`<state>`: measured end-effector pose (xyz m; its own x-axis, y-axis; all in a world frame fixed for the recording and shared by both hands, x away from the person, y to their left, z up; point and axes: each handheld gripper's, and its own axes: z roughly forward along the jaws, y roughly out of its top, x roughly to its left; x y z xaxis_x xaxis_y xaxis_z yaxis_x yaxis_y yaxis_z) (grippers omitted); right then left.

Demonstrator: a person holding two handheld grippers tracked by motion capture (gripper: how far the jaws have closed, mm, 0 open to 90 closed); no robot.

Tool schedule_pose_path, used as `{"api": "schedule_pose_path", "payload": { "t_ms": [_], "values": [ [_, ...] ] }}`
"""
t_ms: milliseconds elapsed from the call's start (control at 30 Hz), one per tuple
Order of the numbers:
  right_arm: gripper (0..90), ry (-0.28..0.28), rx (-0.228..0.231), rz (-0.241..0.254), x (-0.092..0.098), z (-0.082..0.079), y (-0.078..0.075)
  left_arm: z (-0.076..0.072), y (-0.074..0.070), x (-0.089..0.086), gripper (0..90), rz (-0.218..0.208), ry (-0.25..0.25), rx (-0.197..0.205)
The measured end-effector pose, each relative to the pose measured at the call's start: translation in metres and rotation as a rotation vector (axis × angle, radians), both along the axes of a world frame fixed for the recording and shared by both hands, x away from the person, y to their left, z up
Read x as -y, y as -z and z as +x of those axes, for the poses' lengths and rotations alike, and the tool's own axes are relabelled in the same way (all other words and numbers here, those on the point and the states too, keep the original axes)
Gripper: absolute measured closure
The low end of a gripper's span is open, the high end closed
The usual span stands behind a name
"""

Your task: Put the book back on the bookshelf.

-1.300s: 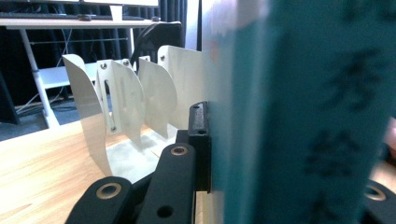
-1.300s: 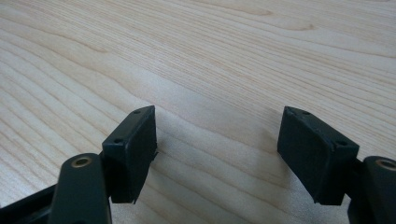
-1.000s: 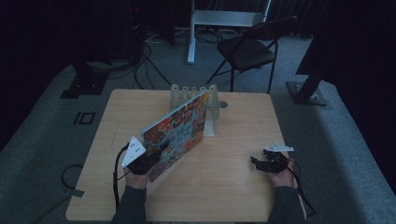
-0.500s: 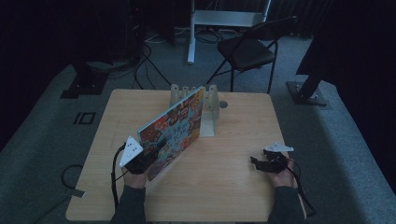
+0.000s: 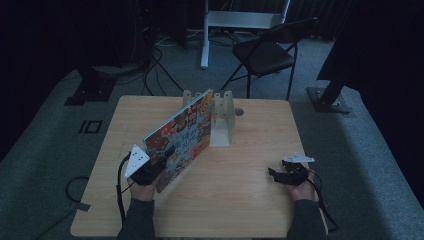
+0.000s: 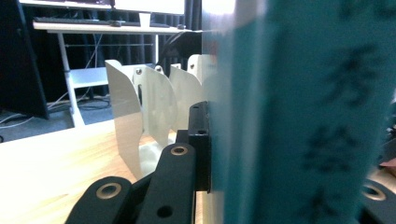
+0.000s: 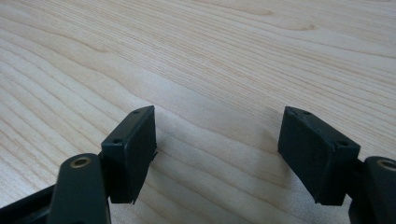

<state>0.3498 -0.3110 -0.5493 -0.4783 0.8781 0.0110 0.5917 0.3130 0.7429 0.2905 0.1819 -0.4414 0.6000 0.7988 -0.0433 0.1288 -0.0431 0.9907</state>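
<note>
I've got the left gripper pinching a book, jaws pressed flat on its near lower corner. The book is a thin, large picture book; its cover is crowded with orange, red and teal cartoon art, and its teal spine carries dark characters, blurred in the left gripper view. It stands tilted on the table, left of centre, its far end at 1 o'clock touching the white rack. My right gripper sits at 4 o'clock, jaws spread, nothing between them.
</note>
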Motion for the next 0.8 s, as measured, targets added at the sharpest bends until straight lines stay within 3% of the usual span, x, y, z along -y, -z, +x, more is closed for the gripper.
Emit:
{"api": "schedule_pose_path", "payload": {
  "t_ms": [800],
  "values": [
    [27.3,0.0,0.0,0.0,0.0,0.0,0.0,0.0001,-0.0021,-0.003,81.3,0.01,-0.095,0.014]
  ]
}}
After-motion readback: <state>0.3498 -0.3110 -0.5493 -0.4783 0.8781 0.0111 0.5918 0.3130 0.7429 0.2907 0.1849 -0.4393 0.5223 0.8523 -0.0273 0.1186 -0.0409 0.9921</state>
